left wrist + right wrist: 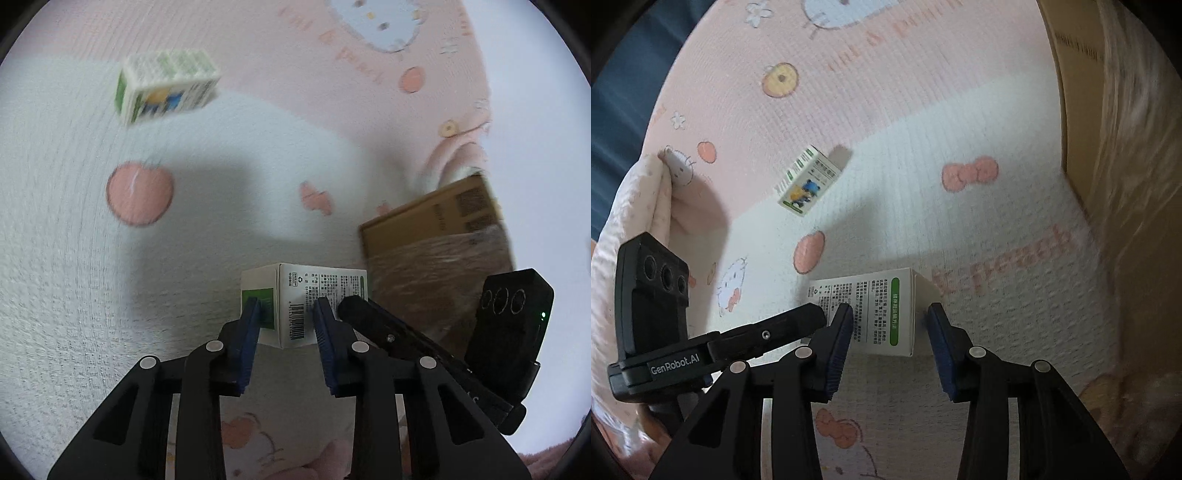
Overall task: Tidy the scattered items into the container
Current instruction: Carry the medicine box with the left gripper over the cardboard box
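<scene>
Two grippers meet at one white carton point(306, 306) above a pink-and-white cartoon blanket point(221, 155). The left gripper point(286, 314) has its blue pads point(251, 325) pressed against the carton's sides, one over a green panel on the end face, the other over the face with a barcode and small black print. In the right wrist view the same carton point(875, 310) shows a long white face covered in columns of fine text with a green rounded stripe down one side. The right gripper point(890, 321) stands spread around it: its left pad point(842, 332) overlaps the printed face, though contact cannot be judged, while its right pad sits just clear of the carton's far edge.

A second carton point(166, 88), white with green bands and a blue-and-yellow cartoon figure, lies on the blanket well apart from the first, blurred in the left view and sharper in the right point(809, 181). A brown cardboard box point(439, 236), partly wrapped in glossy clear film, stands just beyond the held carton, to its right; in the right view its wall point(1108, 147) fills the right edge. Each gripper's black camera housing appears in the other's view.
</scene>
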